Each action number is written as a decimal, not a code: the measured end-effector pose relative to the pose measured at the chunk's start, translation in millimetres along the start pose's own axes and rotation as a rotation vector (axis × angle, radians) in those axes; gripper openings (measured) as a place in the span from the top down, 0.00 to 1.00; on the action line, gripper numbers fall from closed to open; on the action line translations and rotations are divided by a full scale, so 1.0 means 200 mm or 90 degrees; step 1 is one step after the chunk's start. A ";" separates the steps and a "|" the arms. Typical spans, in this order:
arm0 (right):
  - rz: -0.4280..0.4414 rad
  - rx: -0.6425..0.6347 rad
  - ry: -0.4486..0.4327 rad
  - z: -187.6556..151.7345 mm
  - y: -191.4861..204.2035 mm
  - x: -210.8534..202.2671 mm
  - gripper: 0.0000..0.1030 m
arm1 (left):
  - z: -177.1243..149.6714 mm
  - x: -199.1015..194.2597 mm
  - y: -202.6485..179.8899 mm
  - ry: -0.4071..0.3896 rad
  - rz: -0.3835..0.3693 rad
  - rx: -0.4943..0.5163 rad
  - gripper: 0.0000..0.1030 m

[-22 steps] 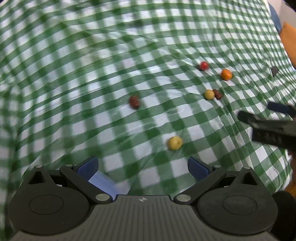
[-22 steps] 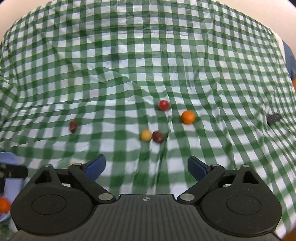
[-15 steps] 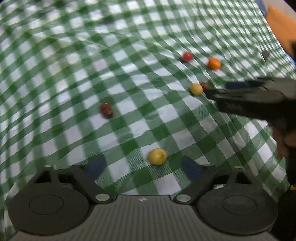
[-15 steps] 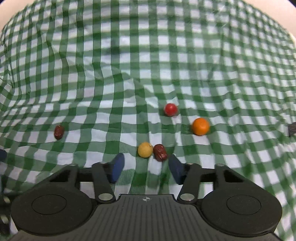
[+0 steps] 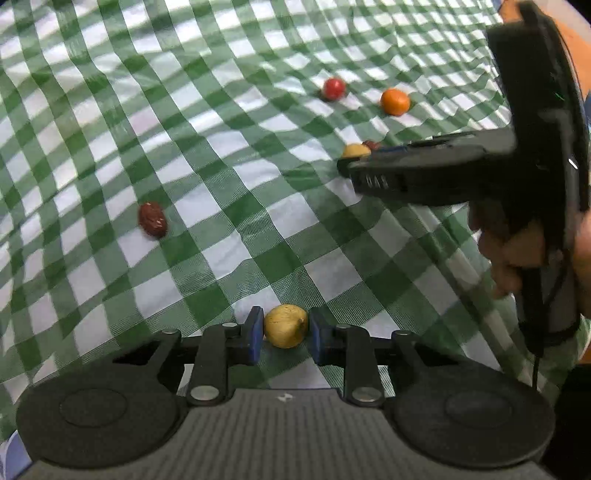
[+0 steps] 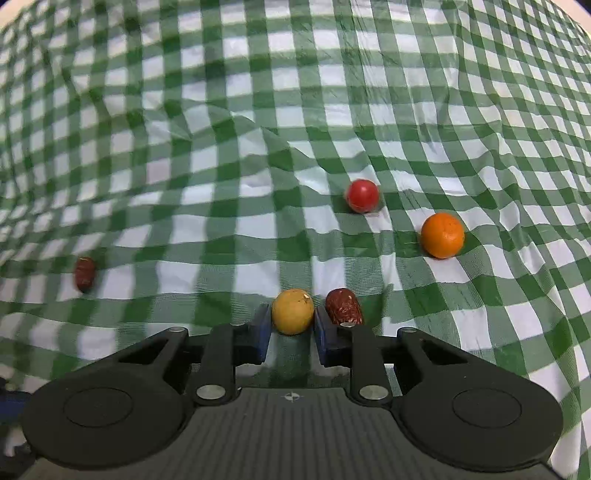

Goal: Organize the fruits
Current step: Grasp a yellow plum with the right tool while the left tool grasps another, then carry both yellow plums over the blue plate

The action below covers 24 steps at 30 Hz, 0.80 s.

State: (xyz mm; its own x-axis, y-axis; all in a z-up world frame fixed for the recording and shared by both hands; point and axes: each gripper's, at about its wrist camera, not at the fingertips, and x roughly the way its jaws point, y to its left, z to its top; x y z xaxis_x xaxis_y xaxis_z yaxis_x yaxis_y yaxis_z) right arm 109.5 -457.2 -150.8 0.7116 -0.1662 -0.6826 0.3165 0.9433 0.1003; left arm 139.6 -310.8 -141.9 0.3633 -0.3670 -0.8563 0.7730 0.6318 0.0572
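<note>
Small fruits lie on a green checked cloth. In the left wrist view my left gripper [image 5: 285, 334] is closed around a yellow fruit [image 5: 285, 325] on the cloth. A dark red date [image 5: 152, 219] lies to the left. Farther off are a red fruit [image 5: 334, 88], an orange fruit [image 5: 395, 102] and the right gripper [image 5: 424, 173] beside a second yellow fruit [image 5: 355, 150]. In the right wrist view my right gripper [image 6: 291, 328] is closed around that yellow fruit [image 6: 292, 311], with a date [image 6: 343, 306] touching its right finger. The red fruit [image 6: 362, 195], orange fruit [image 6: 442, 235] and far date [image 6: 85, 274] lie beyond.
The checked cloth [image 6: 258, 110] is wrinkled, with a raised fold behind the fruits. A hand holds the right gripper at the right edge of the left wrist view [image 5: 517, 251]. An orange object [image 5: 576, 33] shows at the top right corner.
Both grippers moved forward and down to the cloth. Each went from wide open to closed around a yellow fruit. The right gripper came much closer in the left wrist view.
</note>
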 end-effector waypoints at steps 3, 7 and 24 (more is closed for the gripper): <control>0.035 -0.016 0.004 -0.06 0.07 -0.16 0.75 | -0.04 -0.11 0.02 -0.002 0.000 -0.025 0.73; 0.060 -0.019 0.009 -0.15 0.17 -0.37 0.75 | -0.12 -0.30 0.07 -0.003 0.011 -0.062 0.73; 0.166 -0.083 0.002 -0.38 0.74 -1.27 0.75 | -0.70 -1.20 0.31 -0.032 0.116 -0.210 0.73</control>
State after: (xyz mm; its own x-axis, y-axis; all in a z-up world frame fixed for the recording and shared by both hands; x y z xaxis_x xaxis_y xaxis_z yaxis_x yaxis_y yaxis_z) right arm -73.1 -253.2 -17.5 0.7566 0.0874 -0.6480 0.0399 0.9830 0.1791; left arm 26.8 -88.5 -4.5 0.5110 -0.2566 -0.8204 0.4879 0.8723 0.0311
